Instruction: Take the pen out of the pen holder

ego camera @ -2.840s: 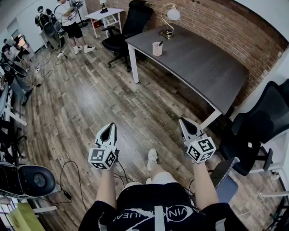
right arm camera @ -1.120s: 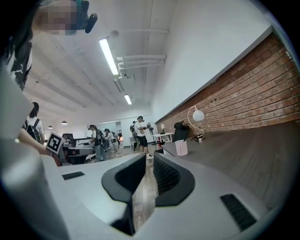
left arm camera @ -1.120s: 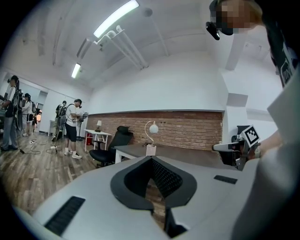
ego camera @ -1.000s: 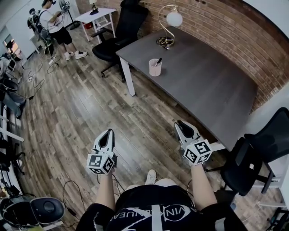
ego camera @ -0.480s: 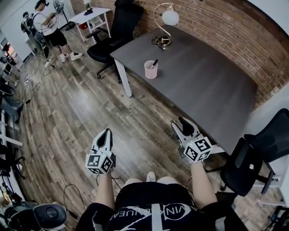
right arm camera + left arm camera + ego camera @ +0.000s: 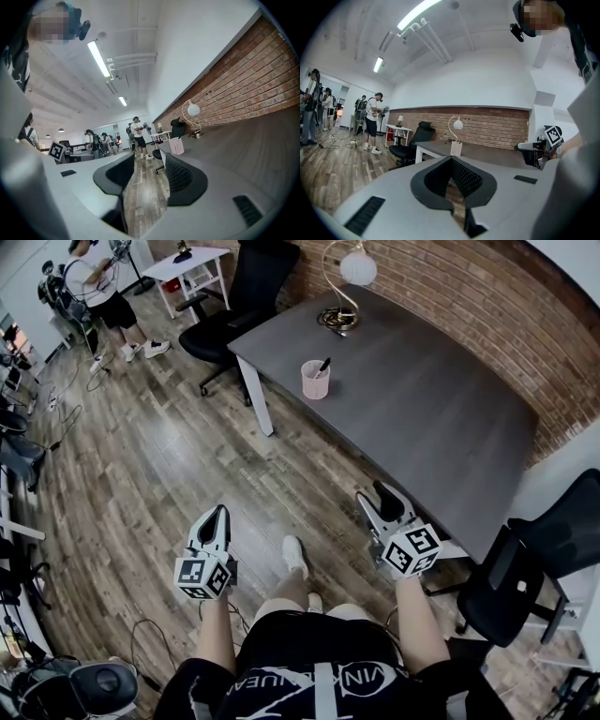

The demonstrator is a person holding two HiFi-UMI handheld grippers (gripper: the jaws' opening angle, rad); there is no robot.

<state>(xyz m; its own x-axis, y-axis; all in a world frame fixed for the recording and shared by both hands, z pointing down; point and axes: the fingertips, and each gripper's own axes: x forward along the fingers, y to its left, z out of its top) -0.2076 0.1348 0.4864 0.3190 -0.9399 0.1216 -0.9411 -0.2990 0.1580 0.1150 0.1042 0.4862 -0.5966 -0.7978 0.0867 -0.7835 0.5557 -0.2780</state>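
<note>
At twelve o'clock on the table (image 6: 441,418) the pen holder (image 6: 315,381) sits well off: approach step, right gripper (image 6: 382,500) just opening on nothing, left gripper (image 6: 217,515) closed, and next I must reach its pen (image 6: 323,365).

A red brick wall (image 6: 450,296) runs along the far right side of the room, with a plain white wall above it and a white ceiling carrying long tube lights (image 6: 419,13). The floor (image 6: 159,465) is dark, streaky wood plank. A long grey desk (image 6: 431,399) on white legs stands against the brick. At its far end is a lamp (image 6: 357,268) with a curved stem and a round white shade. A black office chair (image 6: 258,277) sits just beyond that end of the desk and another (image 6: 553,531) at the near right. Further back stands a small white table (image 6: 192,263) and, near it, a person (image 6: 94,287).
</note>
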